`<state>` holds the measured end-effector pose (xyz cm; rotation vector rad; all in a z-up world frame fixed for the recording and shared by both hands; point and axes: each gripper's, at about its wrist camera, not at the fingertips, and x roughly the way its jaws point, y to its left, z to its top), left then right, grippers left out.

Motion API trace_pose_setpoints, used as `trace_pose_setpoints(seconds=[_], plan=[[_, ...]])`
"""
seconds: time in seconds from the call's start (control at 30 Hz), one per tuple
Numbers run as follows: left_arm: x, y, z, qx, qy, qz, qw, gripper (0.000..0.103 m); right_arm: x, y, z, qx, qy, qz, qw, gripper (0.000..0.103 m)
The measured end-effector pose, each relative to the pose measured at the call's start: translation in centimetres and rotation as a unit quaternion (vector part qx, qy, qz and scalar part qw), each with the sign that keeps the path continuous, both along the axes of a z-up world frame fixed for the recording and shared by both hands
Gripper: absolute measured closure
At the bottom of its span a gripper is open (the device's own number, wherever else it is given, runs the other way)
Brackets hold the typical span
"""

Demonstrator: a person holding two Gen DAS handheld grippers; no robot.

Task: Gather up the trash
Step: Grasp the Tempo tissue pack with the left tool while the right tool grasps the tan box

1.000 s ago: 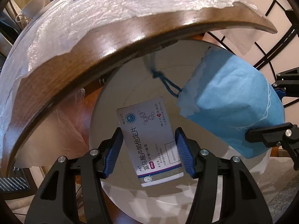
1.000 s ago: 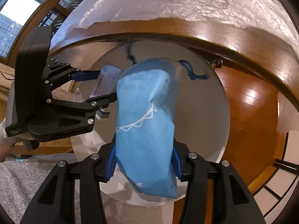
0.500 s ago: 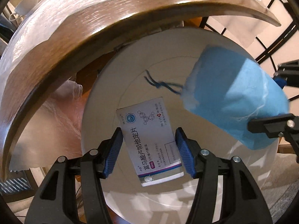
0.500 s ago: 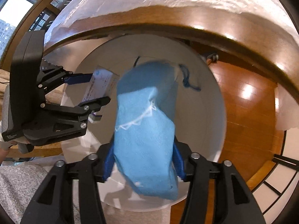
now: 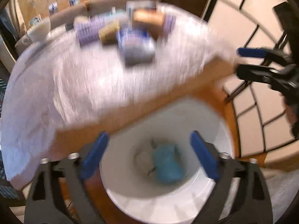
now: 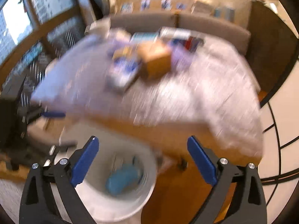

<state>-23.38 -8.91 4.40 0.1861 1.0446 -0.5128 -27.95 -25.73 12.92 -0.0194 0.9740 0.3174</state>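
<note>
**Trash binned, both claws empty**

Left gripper (image 5: 147, 155): jaws opening, nothing between them. White bin (image 5: 209, 184) beneath table edge holds blue pouch (image 5: 168, 166). Right gripper (image 6: 143, 160): jaws opening, likewise empty. Remaining boxes (image 6: 125, 69) await on table (image 6: 205, 97).

I see a desk (image 5: 168, 97) with wooden edge under a pale cover (image 5: 74, 78). Far behind it stands a sofa (image 6: 214, 28), with a window (image 6: 16, 24) at far left.
</note>
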Motion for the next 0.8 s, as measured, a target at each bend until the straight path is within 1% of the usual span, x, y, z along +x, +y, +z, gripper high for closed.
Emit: trace_pose_setpoints(seconds=[0.03, 0.1, 0.13, 0.2, 0.27, 0.3, 0.33, 0.37, 0.4, 0.47, 0.53, 0.67, 0.8], plan=[[0.7, -0.3, 1.1, -0.003, -0.010, 0.008, 0.9999, 0.005, 0.9, -0.4, 0.5, 0.008, -0.010, 0.000, 1.000, 0.009], [1.7, -1.2, 2.4, -0.031, -0.005, -0.003, 0.9995, 0.005, 3.1, -1.0, 1.8, 0.017, -0.031, 0.010, 0.999, 0.009], [2.3, -1.4, 3.1, -0.038, -0.015, -0.003, 0.9991, 0.005, 3.7, -0.9, 2.1, 0.016, -0.037, 0.016, 0.999, 0.009], [3.2, -1.8, 3.7, -0.022, -0.050, 0.000, 0.9985, 0.005, 5.9, -0.1, 2.5, 0.000, -0.057, 0.034, 0.998, 0.009], [4.6, -2.8, 3.0, 0.017, -0.089, 0.008, 0.9959, 0.005, 7.8, 0.1, 2.4, -0.011, -0.064, 0.052, 0.997, 0.009], [5.1, -3.1, 2.7, 0.025, -0.096, 0.012, 0.9950, 0.005, 9.0, 0.3, 2.0, -0.014, -0.062, 0.061, 0.996, 0.009], [6.2, -3.6, 2.0, 0.035, -0.098, 0.019, 0.9944, 0.005, 9.7, 0.4, 1.8, -0.015, -0.058, 0.066, 0.996, 0.011], [6.2, -3.3, 2.1, 0.035, -0.098, 0.022, 0.9943, 0.005, 10.9, 0.7, 1.2, -0.015, -0.051, 0.075, 0.996, 0.012], [7.0, -3.6, 1.5, 0.036, -0.099, 0.027, 0.9941, 0.005, 11.8, 1.0, 0.8, -0.016, -0.047, 0.081, 0.996, 0.015], [7.5, -3.6, 0.5, 0.042, -0.099, 0.032, 0.9937, 0.005, 13.7, 1.6, -0.4, -0.021, -0.035, 0.092, 0.995, 0.022], [7.7, -3.5, 0.0, 0.044, -0.105, 0.036, 0.9928, 0.005, 14.4, 2.1, -1.1, -0.023, -0.029, 0.100, 0.994, 0.025], [8.6, -3.9, -0.7, 0.050, -0.107, 0.040, 0.9922, 0.005, 15.8, 3.1, -2.2, -0.041, -0.024, 0.119, 0.992, 0.026], [9.3, -4.1, -1.0, 0.049, -0.103, 0.045, 0.9925, 0.006, 16.1, 3.7, -3.0, -0.065, -0.027, 0.131, 0.989, 0.026]])
